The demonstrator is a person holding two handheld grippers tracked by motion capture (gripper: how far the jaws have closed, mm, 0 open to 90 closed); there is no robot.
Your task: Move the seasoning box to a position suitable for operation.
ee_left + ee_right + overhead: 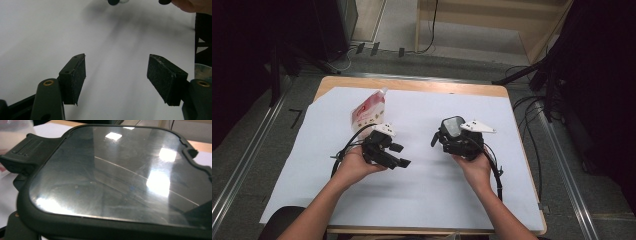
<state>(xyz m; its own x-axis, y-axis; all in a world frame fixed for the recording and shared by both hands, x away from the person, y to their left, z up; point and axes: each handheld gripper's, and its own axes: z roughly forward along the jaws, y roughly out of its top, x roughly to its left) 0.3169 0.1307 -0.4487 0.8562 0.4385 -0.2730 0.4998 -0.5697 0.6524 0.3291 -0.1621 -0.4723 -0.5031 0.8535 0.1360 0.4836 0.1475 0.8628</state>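
The right gripper (451, 134) holds a black-framed lid with a clear pane (453, 126), clamped in its jaws at about 2 o'clock from the table (422, 200) centre. The left gripper (398, 155) hovers at 9 o'clock from it, jaws spread wide and empty above the white sheet (37, 30). A red-white pouch (368, 113) lies at 11 o'clock, just beyond the left gripper.

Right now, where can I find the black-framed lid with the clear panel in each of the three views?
High view: the lid is right of centre, at the front of the right gripper.
Right gripper view: the lid spans nearly the whole frame, close to the camera.
Left gripper view: I cannot make it out; the open left gripper faces the sheet.
Shared landmark: the white sheet.
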